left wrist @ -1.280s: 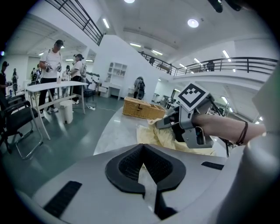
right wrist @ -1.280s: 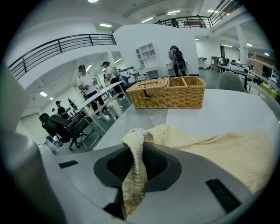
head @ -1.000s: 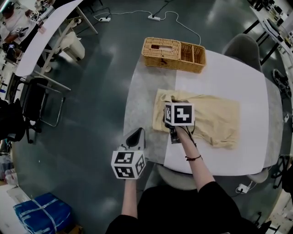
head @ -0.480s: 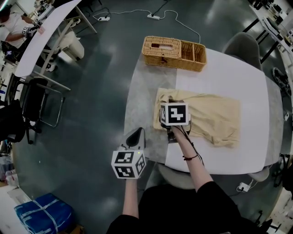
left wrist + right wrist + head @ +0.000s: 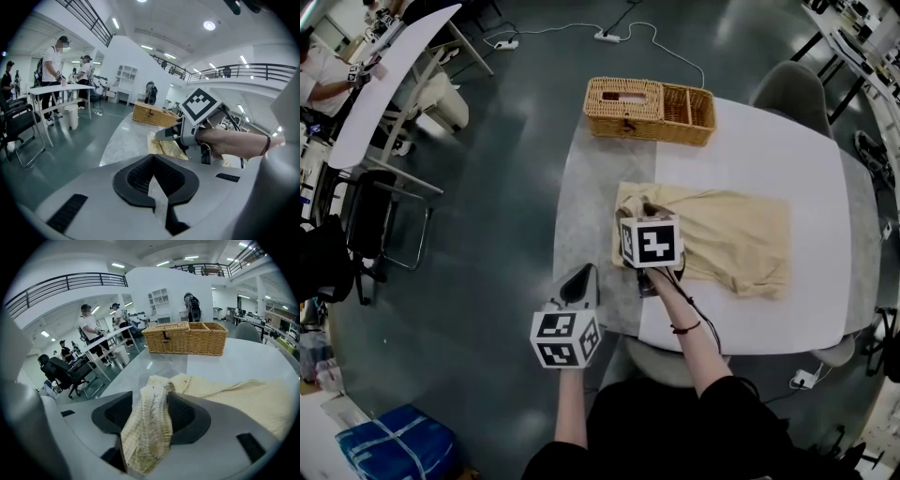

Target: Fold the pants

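no text, label, brand or number is legible anywhere (all too small or blurred).

The pale-yellow pants are lying rumpled across the tabletop's middle, one end bunching upward toward its left edge.

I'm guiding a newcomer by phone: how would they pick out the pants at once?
Find the table, half grey and half white, with a wicker basket at its far edge. The pants lie across its middle, nearer than the basket. They are the only cloth there: pale yellow, flat and wrinkled, bunched up at one end.
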A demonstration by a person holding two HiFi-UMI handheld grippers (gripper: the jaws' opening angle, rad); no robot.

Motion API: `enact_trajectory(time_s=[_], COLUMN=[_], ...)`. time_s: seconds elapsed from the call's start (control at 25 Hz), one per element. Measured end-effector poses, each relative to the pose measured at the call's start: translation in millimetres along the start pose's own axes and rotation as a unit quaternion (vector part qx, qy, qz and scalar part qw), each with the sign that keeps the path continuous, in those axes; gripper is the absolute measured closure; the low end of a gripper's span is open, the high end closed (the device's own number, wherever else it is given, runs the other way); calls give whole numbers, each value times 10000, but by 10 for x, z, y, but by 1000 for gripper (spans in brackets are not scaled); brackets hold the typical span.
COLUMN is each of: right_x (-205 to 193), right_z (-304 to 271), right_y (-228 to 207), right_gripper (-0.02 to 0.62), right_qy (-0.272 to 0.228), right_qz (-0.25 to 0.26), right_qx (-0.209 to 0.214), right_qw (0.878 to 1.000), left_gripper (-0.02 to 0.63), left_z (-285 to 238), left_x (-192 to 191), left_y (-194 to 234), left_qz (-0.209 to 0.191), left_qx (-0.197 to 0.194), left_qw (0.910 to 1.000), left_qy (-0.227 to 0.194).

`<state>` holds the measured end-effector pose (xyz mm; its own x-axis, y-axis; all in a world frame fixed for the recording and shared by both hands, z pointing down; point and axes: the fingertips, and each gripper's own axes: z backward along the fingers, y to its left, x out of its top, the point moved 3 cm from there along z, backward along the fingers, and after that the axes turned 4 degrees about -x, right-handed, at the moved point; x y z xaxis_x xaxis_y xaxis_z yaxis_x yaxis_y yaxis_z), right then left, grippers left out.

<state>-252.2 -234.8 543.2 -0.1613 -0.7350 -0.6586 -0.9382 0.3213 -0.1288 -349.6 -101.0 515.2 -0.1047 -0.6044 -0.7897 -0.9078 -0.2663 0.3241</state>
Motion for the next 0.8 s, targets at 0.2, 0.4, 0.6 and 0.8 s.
enact_trajectory(time_s=[0.2,0.4,0.6,0.8], right_x=[22,18,50,103], right_z=[33,91,182,356], right_y=[19,-15,-27,-51], right_gripper=[363,348,345,346], right_qy=[-221,-377,-616,-880], right_qz=[69,-2,-201,-419], right_qx=[33,2,174,601], right_qw=[9997,9993,9977,9934], left_gripper=[598,598,598,598], left_z=[-8,-6,-21,-30], left_x=[9,5,22,79], left_y=[-24,-51,-96,-159], left_qz=[-40,-69,-124,-195], left_qx=[-37,-63,-134,-207], left_qw=[10000,10000,9998,9996], left_qy=[15,33,33,14])
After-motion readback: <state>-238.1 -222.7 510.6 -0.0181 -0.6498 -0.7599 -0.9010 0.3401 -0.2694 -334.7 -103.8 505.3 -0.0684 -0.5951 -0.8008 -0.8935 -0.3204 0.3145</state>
